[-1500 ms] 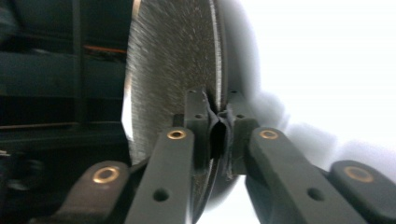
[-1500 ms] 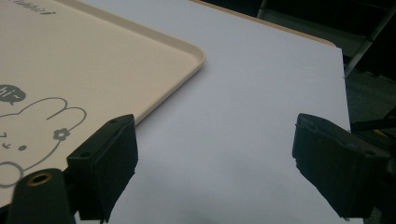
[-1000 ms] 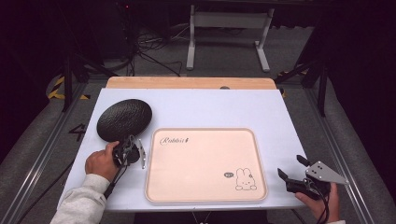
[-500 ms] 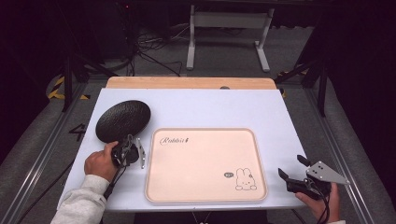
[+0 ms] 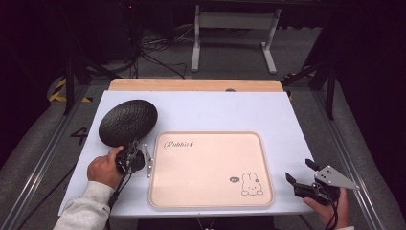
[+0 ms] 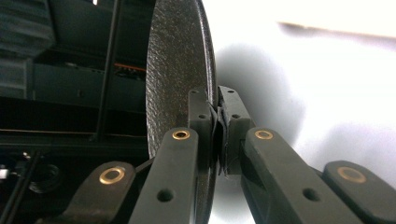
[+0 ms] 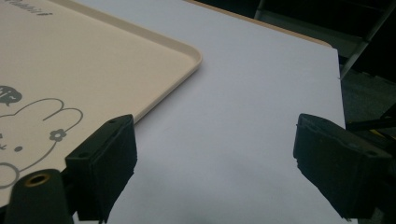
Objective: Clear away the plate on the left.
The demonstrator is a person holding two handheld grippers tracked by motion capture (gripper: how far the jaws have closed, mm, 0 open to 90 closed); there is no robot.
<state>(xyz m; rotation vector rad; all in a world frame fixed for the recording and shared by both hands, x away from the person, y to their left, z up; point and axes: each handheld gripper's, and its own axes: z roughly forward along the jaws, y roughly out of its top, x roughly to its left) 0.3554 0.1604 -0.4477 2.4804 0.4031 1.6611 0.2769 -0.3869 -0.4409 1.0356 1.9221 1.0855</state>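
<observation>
Left gripper view shows the left gripper (image 6: pixel 218 122) pinching the black plate's (image 6: pixel 180 70) rim; the right gripper (image 7: pixel 215 172) gapes wide, empty.

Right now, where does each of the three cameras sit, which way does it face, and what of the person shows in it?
High view: above the person's side, looking forward and down on the table; both hands, the left gripper and right gripper show.
Left gripper view: rides the left gripper, looking along its jaws, shut on the black plate rim.
Right gripper view: rides the right gripper, looking between its open jaws across the tray corner.
Shared: the plate and tray also appear in the high view.
</observation>
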